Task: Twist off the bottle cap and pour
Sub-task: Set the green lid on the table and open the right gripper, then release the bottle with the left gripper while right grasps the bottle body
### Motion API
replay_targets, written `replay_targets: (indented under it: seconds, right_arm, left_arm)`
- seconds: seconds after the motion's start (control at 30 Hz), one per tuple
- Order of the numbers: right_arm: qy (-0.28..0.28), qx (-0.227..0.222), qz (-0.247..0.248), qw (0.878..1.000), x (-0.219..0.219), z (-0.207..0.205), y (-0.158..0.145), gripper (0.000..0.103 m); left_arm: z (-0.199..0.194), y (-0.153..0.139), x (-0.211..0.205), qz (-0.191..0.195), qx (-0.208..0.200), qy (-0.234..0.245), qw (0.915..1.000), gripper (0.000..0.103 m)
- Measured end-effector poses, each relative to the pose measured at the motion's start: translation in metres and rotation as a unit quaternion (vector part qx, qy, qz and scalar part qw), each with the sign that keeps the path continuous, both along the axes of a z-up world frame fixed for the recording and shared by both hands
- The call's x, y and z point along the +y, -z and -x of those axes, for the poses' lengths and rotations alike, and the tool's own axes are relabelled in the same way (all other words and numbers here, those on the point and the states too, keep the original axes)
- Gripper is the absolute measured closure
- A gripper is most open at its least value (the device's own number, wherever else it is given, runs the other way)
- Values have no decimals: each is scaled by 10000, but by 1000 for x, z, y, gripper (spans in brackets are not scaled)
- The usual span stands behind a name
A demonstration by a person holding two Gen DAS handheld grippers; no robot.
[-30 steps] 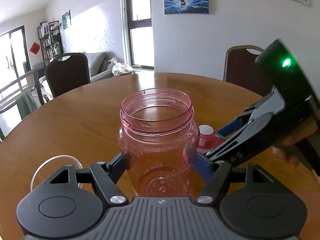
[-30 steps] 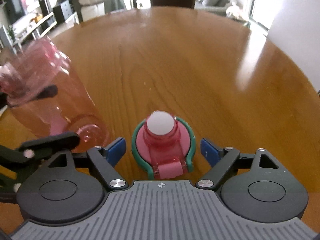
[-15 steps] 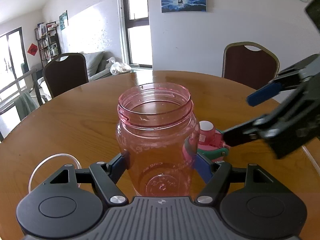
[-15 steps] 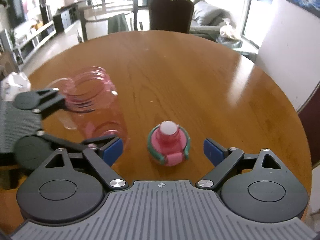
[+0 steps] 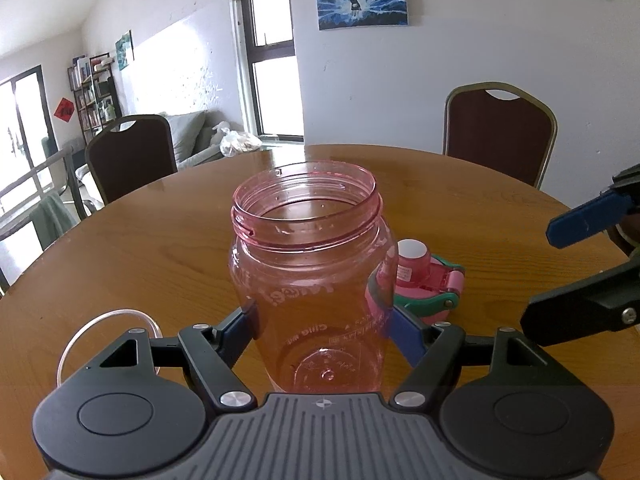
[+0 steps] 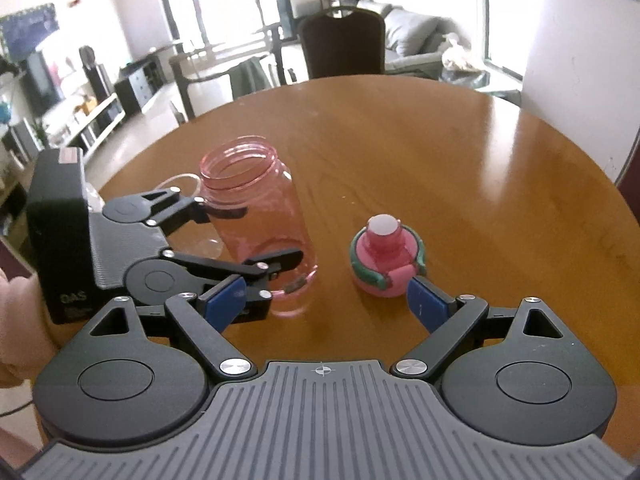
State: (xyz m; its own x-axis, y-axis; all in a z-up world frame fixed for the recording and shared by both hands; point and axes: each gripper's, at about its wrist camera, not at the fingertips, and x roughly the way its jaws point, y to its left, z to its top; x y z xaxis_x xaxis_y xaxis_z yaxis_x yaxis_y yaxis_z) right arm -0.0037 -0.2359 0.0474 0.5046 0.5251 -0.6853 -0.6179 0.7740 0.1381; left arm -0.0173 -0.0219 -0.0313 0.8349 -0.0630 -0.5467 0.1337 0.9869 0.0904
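Left jaws clamped on bottle (image 5: 308, 280) low on its body, left gripper (image 5: 322, 326) holding it upright on table (image 5: 160, 248). Right jaws apart and empty, right gripper (image 6: 324, 298) lifted clear and pulled back from cap (image 6: 386, 258), which a second ago sat between its fingers and half a second ago lay just ahead of them. Cap left standing on table just beside bottle, on its right, touching neither gripper. Bottle mouth open, threads bare, pink-tinted walls showing what looked like liquid inside, level hard to judge. Unscrewing judged finished, cap set down and released. Pour judged next, not yet begun. No receiving vessel made out with certainty; only a clear ring (image 5: 104, 332) near left gripper, nature unclear
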Motion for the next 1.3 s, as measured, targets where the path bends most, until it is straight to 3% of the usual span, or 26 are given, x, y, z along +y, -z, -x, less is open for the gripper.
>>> replay_targets:
  seconds: [0.17,0.43,0.53,0.93,1.3]
  right_arm:
    - [39,-33,-16,10000,2,7,-1,11]
    - [89,-151,-116,9998,4,12,-12,10]
    - [141,-214,-227,9994,4,15,-20,9]
    - [-21,-409,-266,9988,10,28,-35,7]
    - [48,-393,-274,9988,19,16,-20,7]
  left_arm:
    - [5,-1,5,14,-19,-26,10000,25]
    - [19,-9,9,301,-71,-55,9995,5]
    - [24,-14,12,473,-79,-95,9988,3]
    - [40,-31,10,558,-226,56,9982,2]
    - [61,-25,44,631,-269,-324,9971,2]
